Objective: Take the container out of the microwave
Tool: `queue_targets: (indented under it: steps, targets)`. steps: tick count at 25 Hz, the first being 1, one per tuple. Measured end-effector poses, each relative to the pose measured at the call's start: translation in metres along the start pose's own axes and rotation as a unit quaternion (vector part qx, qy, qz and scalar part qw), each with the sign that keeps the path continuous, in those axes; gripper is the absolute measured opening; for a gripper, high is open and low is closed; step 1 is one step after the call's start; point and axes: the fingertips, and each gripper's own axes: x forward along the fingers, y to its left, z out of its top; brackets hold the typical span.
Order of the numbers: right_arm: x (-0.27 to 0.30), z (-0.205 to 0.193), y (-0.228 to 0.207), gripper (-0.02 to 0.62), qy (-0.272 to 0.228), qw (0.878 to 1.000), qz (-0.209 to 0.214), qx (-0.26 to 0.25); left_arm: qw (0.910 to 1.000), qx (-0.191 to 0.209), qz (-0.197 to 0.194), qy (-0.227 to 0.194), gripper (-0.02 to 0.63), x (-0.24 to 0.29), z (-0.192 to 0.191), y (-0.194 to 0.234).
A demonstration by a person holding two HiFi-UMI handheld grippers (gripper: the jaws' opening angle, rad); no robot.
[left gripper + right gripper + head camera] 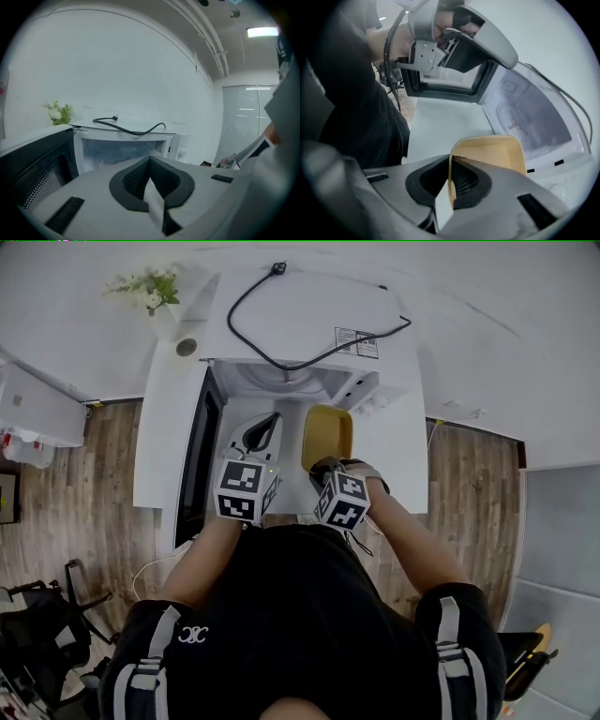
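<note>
Head view: microwave [309, 334] top centre, door [197, 451] swung open to the left, black cord [281, 357] lying on its top, flowers [145, 287] upper left. Yellow container [327, 435] at frame centre, outside the cavity, over the white surface [169, 427]. My right gripper [323, 465] is on its near edge, and my left gripper [265, 423] is just beside it on the left.

Left gripper view: my left gripper [150, 161] has its fingers pressed together with nothing between them. Open microwave [122, 150] straight ahead, door [37, 173] lower left.

Right gripper view: my right gripper [451, 164] has its fingers pinching the container's [497, 152] near wall. Cavity at right, my left gripper [459, 42] up top.
</note>
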Motion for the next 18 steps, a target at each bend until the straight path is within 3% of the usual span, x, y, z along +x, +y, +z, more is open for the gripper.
queue_targets:
  steps: [18]
  targets:
    - [0.0025, 0.0023, 0.0002, 0.014, 0.011, 1.000, -0.010, -0.015, 1.0000, -0.001, -0.003, 0.000, 0.012, -0.0033, -0.0014, -0.0007]
